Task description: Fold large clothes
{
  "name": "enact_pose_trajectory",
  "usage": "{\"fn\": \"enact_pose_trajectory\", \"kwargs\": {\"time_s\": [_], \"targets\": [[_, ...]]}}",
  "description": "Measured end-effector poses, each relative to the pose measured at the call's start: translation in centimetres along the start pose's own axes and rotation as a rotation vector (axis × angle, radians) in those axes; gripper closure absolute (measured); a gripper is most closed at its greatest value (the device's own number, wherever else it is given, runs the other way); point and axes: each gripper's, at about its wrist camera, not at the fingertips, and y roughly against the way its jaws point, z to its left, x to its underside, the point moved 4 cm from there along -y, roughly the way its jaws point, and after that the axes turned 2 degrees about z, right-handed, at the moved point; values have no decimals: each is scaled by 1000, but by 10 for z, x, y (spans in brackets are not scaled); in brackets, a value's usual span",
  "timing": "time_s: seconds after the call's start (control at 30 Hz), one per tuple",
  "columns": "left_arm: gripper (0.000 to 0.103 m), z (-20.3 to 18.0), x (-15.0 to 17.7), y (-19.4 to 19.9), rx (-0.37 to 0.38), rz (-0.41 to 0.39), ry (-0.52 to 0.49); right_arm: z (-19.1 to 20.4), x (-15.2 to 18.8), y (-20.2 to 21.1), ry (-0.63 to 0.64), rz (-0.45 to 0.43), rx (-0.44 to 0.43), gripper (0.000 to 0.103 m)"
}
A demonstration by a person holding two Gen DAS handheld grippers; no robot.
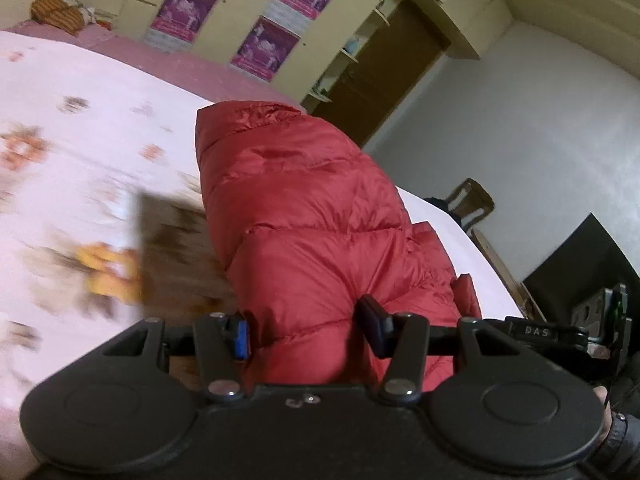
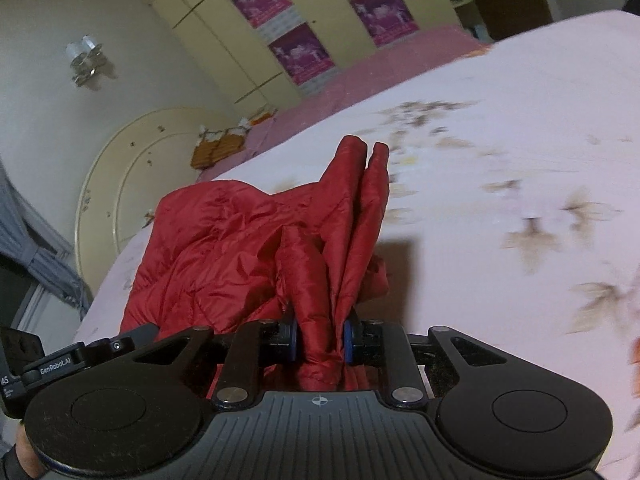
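A puffy red quilted jacket (image 1: 304, 200) lies on a bed with a pale floral sheet (image 1: 80, 140). In the left wrist view a thick padded part of it fills the gap between the blue pads of my left gripper (image 1: 306, 332), which is shut on it and holds it lifted off the sheet. In the right wrist view the red jacket (image 2: 224, 248) is bunched; a gathered fold with two upright flaps stands clamped in my right gripper (image 2: 322, 340), shut on it. The rest of the jacket trails to the left over the sheet (image 2: 480, 200).
A cream wardrobe with purple posters (image 1: 188, 12) stands behind the bed, beside a brown door (image 1: 392, 72). A wooden chair (image 1: 468, 200) is past the bed's right edge. A round cream headboard (image 2: 132, 184) and orange cushions (image 2: 216, 148) sit at the bed's head.
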Motion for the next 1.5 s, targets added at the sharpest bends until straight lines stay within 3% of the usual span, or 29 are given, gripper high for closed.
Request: {"fn": "enact_pose_trajectory", "kwargs": {"time_s": [0.37, 0.6, 0.73, 0.97, 1.07, 1.13, 1.23, 1.33, 1.43, 1.5], "targets": [[52, 93, -34, 72, -96, -20, -2, 110, 6, -104, 77, 44, -91, 83], [52, 151, -47, 79, -147, 18, 45, 164, 0, -171, 128, 91, -89, 83], [52, 169, -47, 71, -163, 40, 62, 176, 5, -197, 159, 107, -55, 83], [48, 188, -43, 71, -162, 37, 79, 156, 17, -216, 145, 149, -7, 83], [31, 190, -44, 70, -201, 31, 79, 155, 19, -216, 149, 154, -1, 83], [30, 191, -46, 76, -229, 21, 74, 157, 17, -211, 162, 155, 6, 82], [43, 181, -44, 104, -274, -46, 53, 163, 8, -182, 228, 77, 85, 57], [50, 163, -45, 129, -281, -115, -27, 180, 2, -149, 332, 3, 49, 58], [56, 145, -49, 111, -265, -67, -127, 205, 3, -157, 482, 8, 40, 85], [56, 141, -53, 92, -275, -38, -158, 212, 7, -176, 516, 51, 53, 87]]}}
